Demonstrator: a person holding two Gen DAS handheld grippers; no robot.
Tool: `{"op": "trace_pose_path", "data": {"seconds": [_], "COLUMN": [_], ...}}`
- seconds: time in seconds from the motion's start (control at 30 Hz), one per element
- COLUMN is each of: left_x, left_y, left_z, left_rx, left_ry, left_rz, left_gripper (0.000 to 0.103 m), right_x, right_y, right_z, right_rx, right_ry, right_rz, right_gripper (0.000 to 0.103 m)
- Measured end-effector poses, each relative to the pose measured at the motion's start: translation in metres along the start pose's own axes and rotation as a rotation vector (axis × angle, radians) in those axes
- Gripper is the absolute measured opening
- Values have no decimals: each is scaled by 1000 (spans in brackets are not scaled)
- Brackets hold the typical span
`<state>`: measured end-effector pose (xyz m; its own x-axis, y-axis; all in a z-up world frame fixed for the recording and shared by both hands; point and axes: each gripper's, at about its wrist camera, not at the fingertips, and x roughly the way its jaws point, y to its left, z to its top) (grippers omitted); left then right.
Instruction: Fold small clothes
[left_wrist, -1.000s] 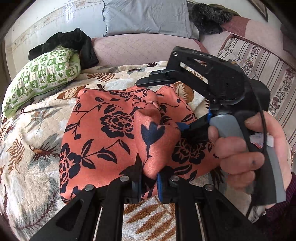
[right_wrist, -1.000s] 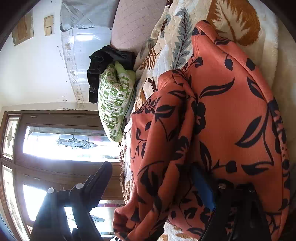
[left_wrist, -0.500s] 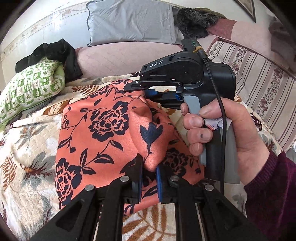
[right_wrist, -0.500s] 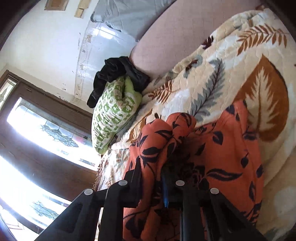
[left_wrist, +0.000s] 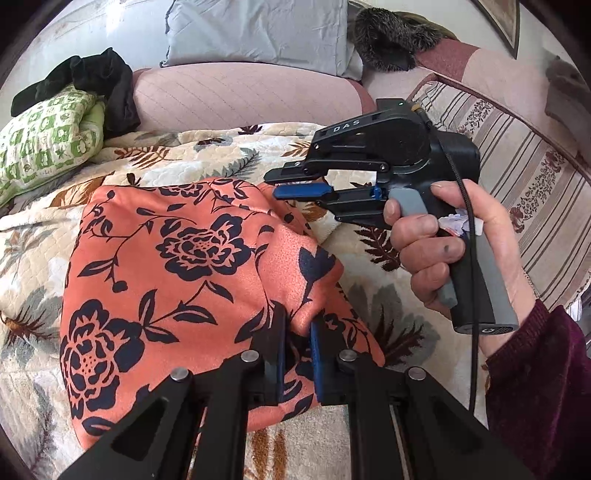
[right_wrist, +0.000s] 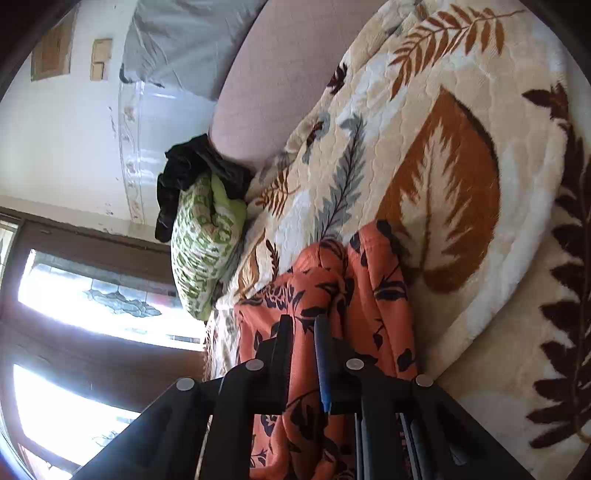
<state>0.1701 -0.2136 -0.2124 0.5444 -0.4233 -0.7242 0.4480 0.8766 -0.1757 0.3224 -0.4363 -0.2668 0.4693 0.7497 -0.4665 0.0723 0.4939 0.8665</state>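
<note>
An orange garment with dark blue flowers (left_wrist: 166, 258) lies partly doubled over on a leaf-print quilt (left_wrist: 221, 158). At the bottom of the left wrist view, my left gripper (left_wrist: 295, 321) is shut on a raised fold near its front right edge. A hand holds my right gripper (left_wrist: 275, 184) on its side at the garment's far right corner. Its jaws are nearly together, with the cloth's edge at their tips. In the right wrist view, orange cloth (right_wrist: 376, 280) fills the narrow gap of the right gripper (right_wrist: 303, 321) and bunches just beyond it.
A green patterned pillow (left_wrist: 44, 147) with black clothing (left_wrist: 92, 77) on it sits far left. A pink bolster (left_wrist: 240, 92), a grey pillow (left_wrist: 258, 33) and a furry item (left_wrist: 388, 40) line the back. A striped cushion (left_wrist: 517, 177) rises on the right.
My right gripper has gone from wide open to closed on the garment's edge and has moved right, drawing the cloth along. The left gripper has kept its hold on the fold.
</note>
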Motion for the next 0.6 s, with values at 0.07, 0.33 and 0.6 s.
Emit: {"op": "trace_pose_path", "data": {"seconds": [0.07,0.33,0.6], "left_x": [-11,-34,-15], "left_y": [2,11,6], "left_z": [-2,5,-21], "left_rx": [3,9,-28], "left_ry": [-19,-49,43], "left_rz": [-8,5,-38], "left_gripper": [9,7,65], "right_x": [16,19,45], "right_y": [1,7,-10], "right_z": [-5,-15,-19], "right_rx": [7,1,13], "right_ry": [57,57,78], "right_rz": [-14,6,-14], "right_gripper": [25,79,59]}}
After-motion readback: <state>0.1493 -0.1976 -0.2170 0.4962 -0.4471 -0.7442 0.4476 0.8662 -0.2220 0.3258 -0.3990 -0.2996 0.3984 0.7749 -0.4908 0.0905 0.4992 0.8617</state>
